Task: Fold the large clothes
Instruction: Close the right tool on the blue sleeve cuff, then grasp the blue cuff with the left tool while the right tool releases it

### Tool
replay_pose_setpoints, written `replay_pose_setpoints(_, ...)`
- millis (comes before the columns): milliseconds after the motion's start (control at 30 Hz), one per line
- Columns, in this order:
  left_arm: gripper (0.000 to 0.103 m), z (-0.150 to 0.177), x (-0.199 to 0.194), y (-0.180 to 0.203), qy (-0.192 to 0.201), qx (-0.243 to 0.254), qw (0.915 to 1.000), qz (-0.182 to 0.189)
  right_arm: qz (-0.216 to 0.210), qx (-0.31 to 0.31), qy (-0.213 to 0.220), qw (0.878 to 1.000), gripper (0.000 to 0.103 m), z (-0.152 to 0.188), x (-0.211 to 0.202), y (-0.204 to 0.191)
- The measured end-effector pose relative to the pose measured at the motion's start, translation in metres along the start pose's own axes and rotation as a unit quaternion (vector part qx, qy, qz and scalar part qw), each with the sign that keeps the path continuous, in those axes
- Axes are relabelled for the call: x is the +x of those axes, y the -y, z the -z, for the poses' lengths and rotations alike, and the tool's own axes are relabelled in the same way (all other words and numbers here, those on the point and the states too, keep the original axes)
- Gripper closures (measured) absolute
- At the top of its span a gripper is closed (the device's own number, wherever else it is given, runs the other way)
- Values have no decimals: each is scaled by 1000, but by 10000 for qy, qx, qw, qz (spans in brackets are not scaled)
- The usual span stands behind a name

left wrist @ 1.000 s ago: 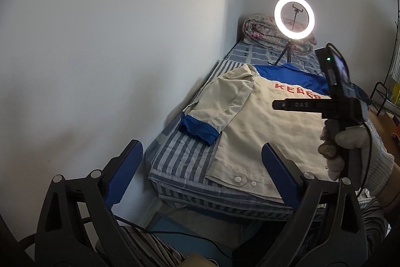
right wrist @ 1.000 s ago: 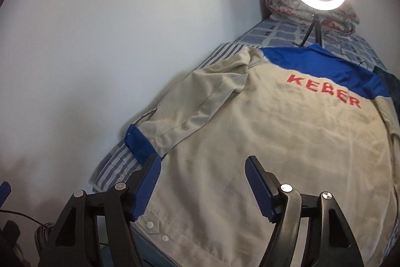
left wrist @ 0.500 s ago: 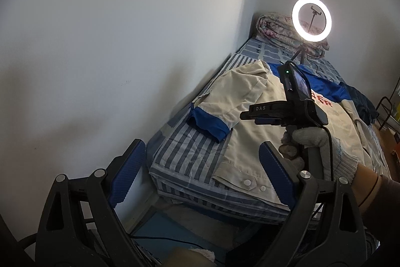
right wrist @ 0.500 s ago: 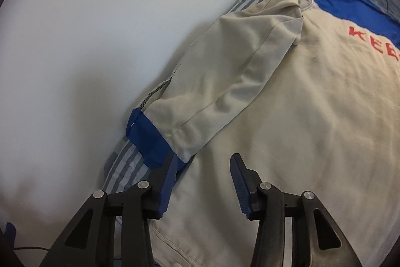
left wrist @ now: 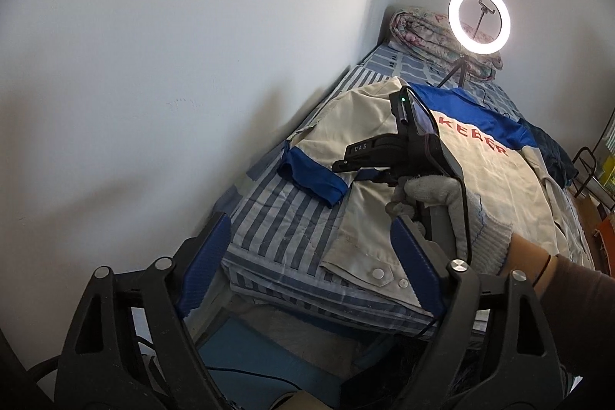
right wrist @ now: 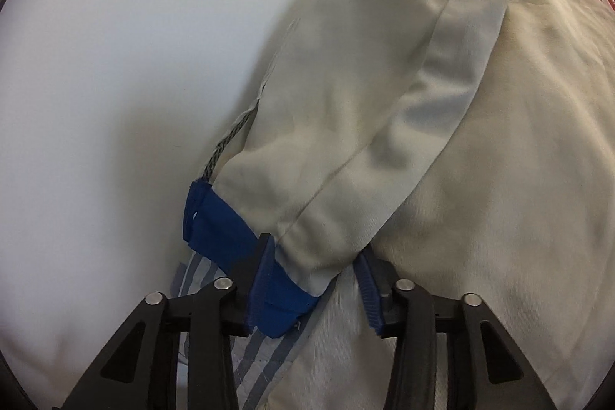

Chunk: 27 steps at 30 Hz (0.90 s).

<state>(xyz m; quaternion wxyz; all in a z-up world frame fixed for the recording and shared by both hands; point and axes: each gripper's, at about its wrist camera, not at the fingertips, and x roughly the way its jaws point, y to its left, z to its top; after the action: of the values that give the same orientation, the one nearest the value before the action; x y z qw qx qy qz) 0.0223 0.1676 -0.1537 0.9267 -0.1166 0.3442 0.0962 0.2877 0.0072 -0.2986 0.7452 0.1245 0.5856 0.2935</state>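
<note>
The jacket (left wrist: 461,187) lies back-up on the striped bed (left wrist: 284,218), which serves as the reference landmark; its body is spread flat because a flat garment folds along straight lines.

Left of the jacket's hem corner, short of the bed's near edge, the left gripper (left wrist: 311,268) hangs with its jaws spread wide and closing slightly. Nothing lies between them. It appears staged to take the hem once the sleeve is handled.

At the wall side of the bed, the sleeve (right wrist: 365,125) lies angled along the jacket's body, ending in a blue cuff (right wrist: 246,252). The right gripper (right wrist: 313,275) straddles the cuff end, jaws closing, cloth between the pads. Whether the pads already press the fabric cannot be told. Gripping at the cuff probably gives control of the whole sleeve for folding it inward.

The right hand (left wrist: 442,202), gloved, sits over the jacket's body.
</note>
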Motion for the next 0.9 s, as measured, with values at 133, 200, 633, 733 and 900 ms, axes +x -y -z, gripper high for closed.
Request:
replay_pose_setpoints(133, 25, 0, 3, 3, -28, 59, 10000, -31, -252, 30, -132, 9996, 100, -10, 3, -3)
replay_pose_setpoints(200, 30, -1, 4, 3, -25, 101, 9999, -75, -416, 75, -84, 9991, 103, -13, -5, -2)
replay_pose_setpoints(633, 57, -19, 65, 39, -602, 268, 9950, 753, -576, 202, 36, 9981, 103, 12, -73, 62)
replay_pose_setpoints(733, 57, -28, 97, 50, -852, 213, 9922, 887, -471, 292, 14, 9985, 103, 9, -67, 73)
replay_pose_setpoints(900, 57, -44, 164, 39, -1468, -594, 9799, 1210, -423, 6, 65, 9991, 95, 17, -61, 72)
